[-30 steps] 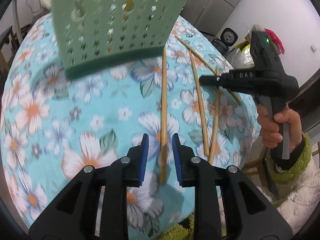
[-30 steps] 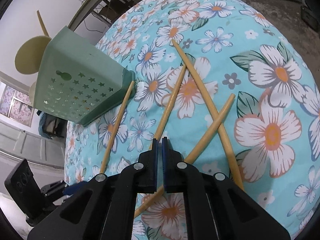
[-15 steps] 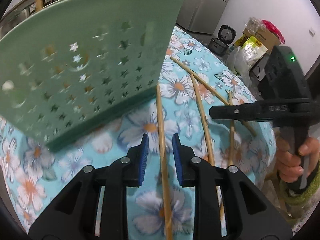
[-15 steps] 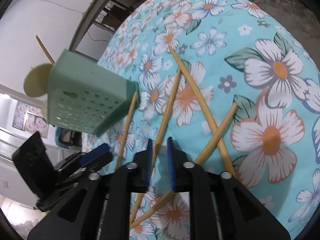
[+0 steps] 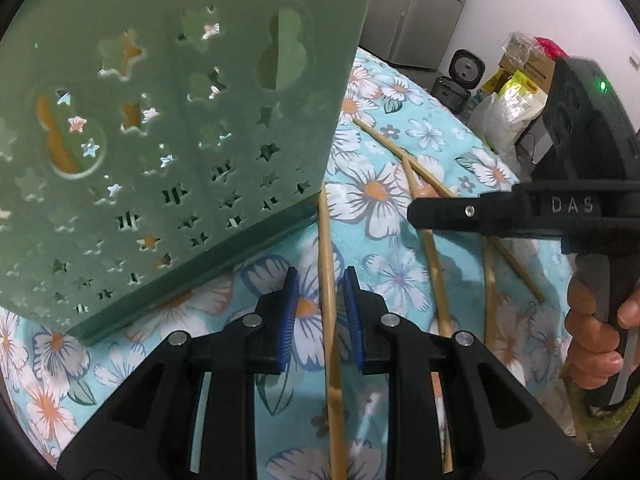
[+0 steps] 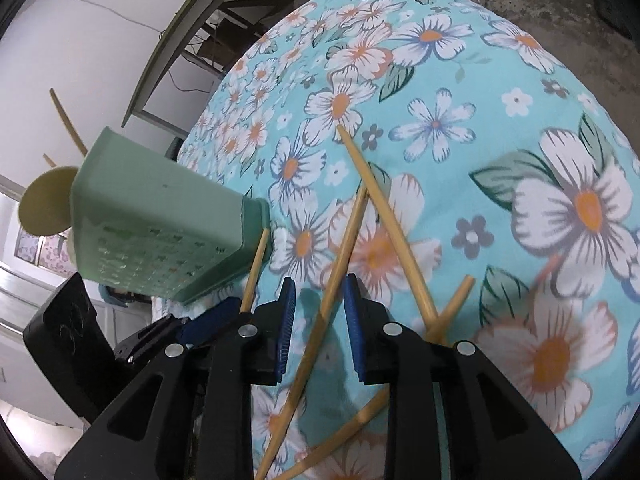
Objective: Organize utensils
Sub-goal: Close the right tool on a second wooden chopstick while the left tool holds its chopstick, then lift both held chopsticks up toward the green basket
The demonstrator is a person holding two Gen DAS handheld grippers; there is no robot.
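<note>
My left gripper [image 5: 319, 316] has slid closer to the green utensil holder [image 5: 168, 128] — fingers narrowing around one chopstick [image 5: 328, 280], untouched. My right gripper [image 6: 319, 322], shut before, now stands narrowly parted around another chopstick [image 6: 332, 280] on the floral surface [image 6: 500, 152].

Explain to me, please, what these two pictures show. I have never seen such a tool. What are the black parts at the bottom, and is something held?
There is no robot here. A person holds one hand tool in each hand, and each tool carries a camera that looks forward along its two fingers. One picture comes from the left gripper, the other from the right gripper. The black arms with blue pads at the bottom are the tool itself.

On the flowered tablecloth stand a green utensil holder and several loose chopsticks. Each gripper has one chopstick between its pads, but a gap shows on both sides, so nothing is gripped yet. The left view also shows the person's hand on the other tool.
</note>
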